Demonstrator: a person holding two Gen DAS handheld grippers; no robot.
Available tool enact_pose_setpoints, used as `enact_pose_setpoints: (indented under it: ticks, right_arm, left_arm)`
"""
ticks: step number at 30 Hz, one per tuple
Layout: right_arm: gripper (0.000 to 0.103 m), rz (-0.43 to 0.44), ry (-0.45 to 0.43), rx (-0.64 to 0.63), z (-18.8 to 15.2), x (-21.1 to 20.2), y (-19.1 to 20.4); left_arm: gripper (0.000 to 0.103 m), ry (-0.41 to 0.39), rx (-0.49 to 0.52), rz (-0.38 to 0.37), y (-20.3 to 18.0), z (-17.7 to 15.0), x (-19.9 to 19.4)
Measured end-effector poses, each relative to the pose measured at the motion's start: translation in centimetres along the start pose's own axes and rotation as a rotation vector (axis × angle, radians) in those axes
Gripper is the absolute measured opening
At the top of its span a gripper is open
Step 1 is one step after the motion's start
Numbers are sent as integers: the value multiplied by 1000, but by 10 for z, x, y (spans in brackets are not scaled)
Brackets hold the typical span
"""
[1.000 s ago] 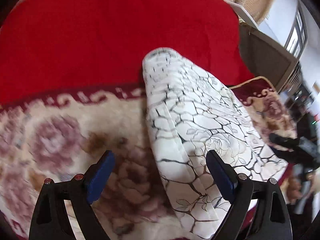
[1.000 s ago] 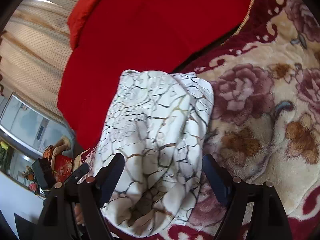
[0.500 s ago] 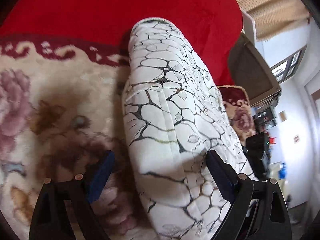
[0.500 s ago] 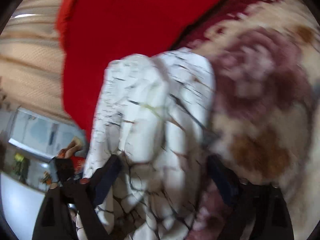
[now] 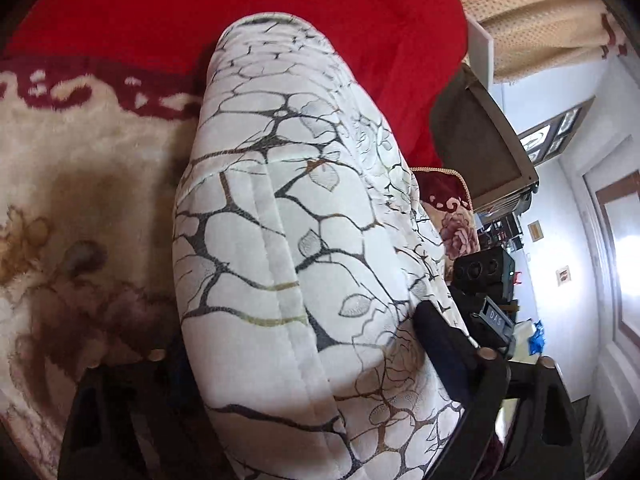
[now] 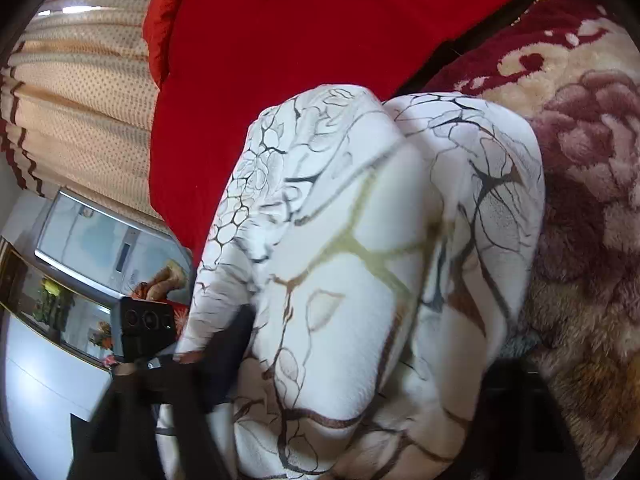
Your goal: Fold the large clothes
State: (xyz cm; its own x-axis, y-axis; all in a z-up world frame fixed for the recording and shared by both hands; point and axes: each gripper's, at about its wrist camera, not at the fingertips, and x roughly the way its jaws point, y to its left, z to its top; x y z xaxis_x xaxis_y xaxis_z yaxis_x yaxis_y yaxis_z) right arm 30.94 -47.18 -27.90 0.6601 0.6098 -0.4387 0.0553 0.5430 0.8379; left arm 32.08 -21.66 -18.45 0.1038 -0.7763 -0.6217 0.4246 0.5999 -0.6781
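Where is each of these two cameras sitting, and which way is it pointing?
Left wrist view: sits on the left gripper, looking forward along its fingers over the white patterned garment toward the red blanket; its two black fingers show, straddling the cloth.
Right wrist view: sits on the right gripper, looking along the same garment from its other side; its fingers show, blurred.
Shared: both see the garment, red blanket and flowered rug, and each sees the other gripper's camera.

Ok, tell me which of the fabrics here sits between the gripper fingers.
The white garment with the dark crackle-vein print. The plain red blanket and the cream floral plush blanket lie flat beneath and behind it.
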Motion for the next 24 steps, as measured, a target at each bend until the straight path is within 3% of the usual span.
enact_pose_setpoints:
  ticks: [4, 7, 13, 20, 24]
  right_arm:
    - [52, -32, -25, -49, -4, -5, 18]
    - [48, -24, -49, -70, -9, -10, 31]
    - [47, -4, -85, -157, -22, -15, 69]
    - [47, 91, -96, -251, -45, -4, 115]
    - [46, 81, -51, -265, -61, 18, 121]
  left_arm:
    - [67, -41, 43, 24, -9, -3, -9]
    - [62, -56, 53, 17, -12, -4, -20]
    - [61, -125, 93, 40, -25, -15, -65]
    - [61, -225, 109, 115, -21, -37, -123]
    - [62, -198, 66, 187, -2, -47, -126]
